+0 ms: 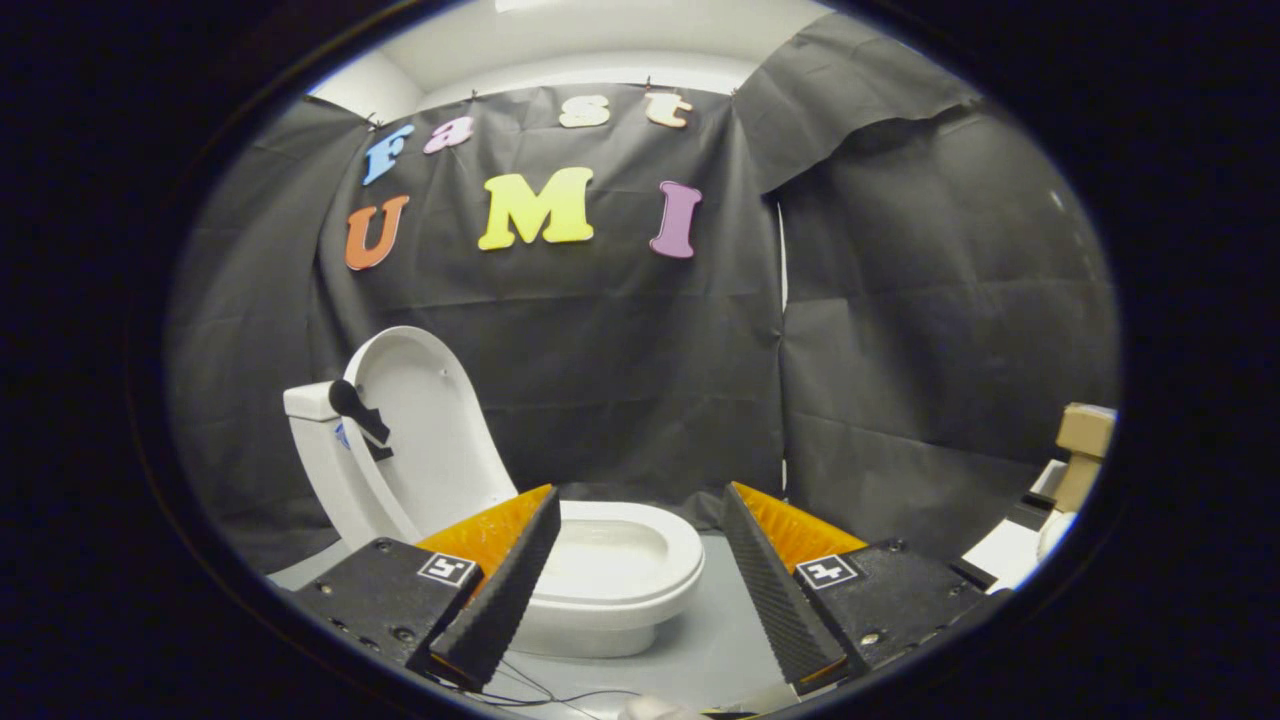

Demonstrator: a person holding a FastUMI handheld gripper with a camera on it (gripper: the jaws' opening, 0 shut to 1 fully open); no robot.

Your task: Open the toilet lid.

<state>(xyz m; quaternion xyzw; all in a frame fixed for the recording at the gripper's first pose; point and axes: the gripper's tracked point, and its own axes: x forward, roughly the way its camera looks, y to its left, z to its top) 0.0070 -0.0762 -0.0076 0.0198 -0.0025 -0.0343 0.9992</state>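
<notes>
Toilet lid (425, 425) already stands upright against the tank (310, 400), beyond my left finger, the bowl (620, 560) lies open, and my tongs (640, 580) are spread and empty, so I judge the task done.

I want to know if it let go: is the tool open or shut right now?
Tool: open, holding nothing; the toilet lid stands raised beyond its fingers.

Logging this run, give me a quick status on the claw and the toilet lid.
Claw open, holding nothing. Toilet lid raised, leaning back against the tank; bowl just beyond the fingers. Nothing between claw and toilet.
</notes>
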